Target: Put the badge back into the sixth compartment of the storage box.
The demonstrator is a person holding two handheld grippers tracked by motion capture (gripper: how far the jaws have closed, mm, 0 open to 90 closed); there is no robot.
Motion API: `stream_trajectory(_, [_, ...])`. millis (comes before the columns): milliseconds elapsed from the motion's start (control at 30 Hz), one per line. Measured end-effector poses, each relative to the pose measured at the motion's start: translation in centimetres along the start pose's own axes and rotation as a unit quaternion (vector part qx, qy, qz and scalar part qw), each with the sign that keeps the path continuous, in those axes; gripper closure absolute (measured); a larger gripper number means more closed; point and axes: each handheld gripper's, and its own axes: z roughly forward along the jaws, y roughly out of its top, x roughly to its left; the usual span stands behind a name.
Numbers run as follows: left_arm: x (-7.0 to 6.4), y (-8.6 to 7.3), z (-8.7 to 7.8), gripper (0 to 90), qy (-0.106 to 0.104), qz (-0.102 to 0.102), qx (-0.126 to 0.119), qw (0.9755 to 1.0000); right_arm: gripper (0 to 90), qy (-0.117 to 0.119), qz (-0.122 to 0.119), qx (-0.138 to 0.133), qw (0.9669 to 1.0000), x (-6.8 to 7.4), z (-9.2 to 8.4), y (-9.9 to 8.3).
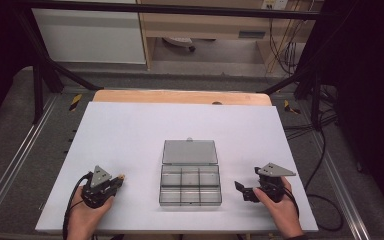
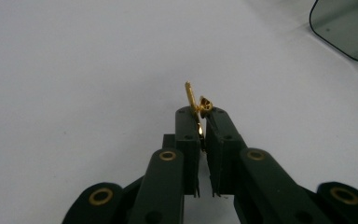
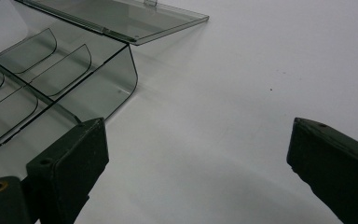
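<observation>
Beside the open box, left tongs pinch a gold piece; right tongs gape.

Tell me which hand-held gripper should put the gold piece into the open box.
Left. The left hand-held gripper already pinches the gold piece beside the open box; the right hand-held gripper is open.

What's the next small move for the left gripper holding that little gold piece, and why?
Probably carry it right, over the clear plastic compartment box: the left gripper is shut on the small gold metal piece, and the box sits with its lid open, compartments seemingly empty.
</observation>
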Motion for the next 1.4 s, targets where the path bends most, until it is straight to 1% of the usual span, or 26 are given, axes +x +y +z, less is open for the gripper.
stream_trajectory(167, [-0.1,0.1,-0.2,83.9,-0.003,-0.004,-0.013,0.9999,5.6,0.000,0.001,-0.003,1.0000,0.0,0.0,0.0])
stream_trajectory(433, [-0.6,0.3,-0.4,84.0,-0.015,0.000,-0.024,0.9996,6.0,0.004,-0.006,0.000,1.0000,0.2,0.2,0.1])
stream_trajectory(533, [-0.7,0.4,-0.7,84.0,-0.020,-0.005,-0.036,0.9992,5.9,0.006,-0.012,0.000,0.9999,0.4,0.3,0.1])
stream_trajectory(600, [-0.7,0.5,-1.1,83.9,-0.021,-0.009,-0.046,0.9987,6.0,0.007,-0.018,-0.001,0.9998,0.4,0.4,0.2])
stream_trajectory(700, [-0.9,0.5,-1.5,84.0,-0.036,-0.023,-0.062,0.9971,6.0,0.009,-0.021,-0.005,0.9997,0.4,0.4,0.3])
stream_trajectory(733, [-1.1,0.6,-1.7,84.0,-0.041,-0.025,-0.066,0.9966,6.0,0.010,-0.019,-0.005,0.9998,0.4,0.4,0.3])
stream_trajectory(800, [-1.3,0.7,-1.8,84.0,-0.043,-0.020,-0.071,0.9963,5.9,0.010,-0.017,-0.003,0.9998,0.3,0.4,0.3])
stream_trajectory(933, [-1.5,0.9,-2.2,83.9,-0.060,-0.030,-0.086,0.9940,5.8,0.007,-0.017,-0.003,0.9998,0.2,0.3,0.2])
stream_trajectory(1000, [-1.6,1.0,-2.2,83.9,-0.065,-0.030,-0.088,0.9936,5.8,0.006,-0.016,-0.004,0.9998,0.2,0.2,0.2])
stream_trajectory(1067, [-1.7,1.2,-2.0,84.0,-0.066,-0.026,-0.085,0.9939,5.8,0.008,-0.013,-0.002,0.9999,0.1,0.3,0.1])
stream_trajectory(1167, [-1.6,1.4,-1.8,83.9,-0.070,-0.029,-0.086,0.9934,5.9,0.011,-0.016,0.000,0.9998,0.0,0.5,0.2])
stream_trajectory(1267, [-1.5,1.6,-1.9,84.0,-0.071,-0.034,-0.091,0.9928,5.8,0.012,-0.018,0.001,0.9998,0.1,0.6,0.3])
stream_trajectory(1333, [-1.6,1.8,-1.9,84.0,-0.076,-0.037,-0.095,0.9919,5.8,0.012,-0.020,0.002,0.9997,0.1,0.6,0.3])
stream_trajectory(1400, [-1.7,2.1,-2.0,84.0,-0.073,-0.038,-0.102,0.9914,5.8,0.012,-0.020,-0.001,0.9997,0.1,0.5,0.3])
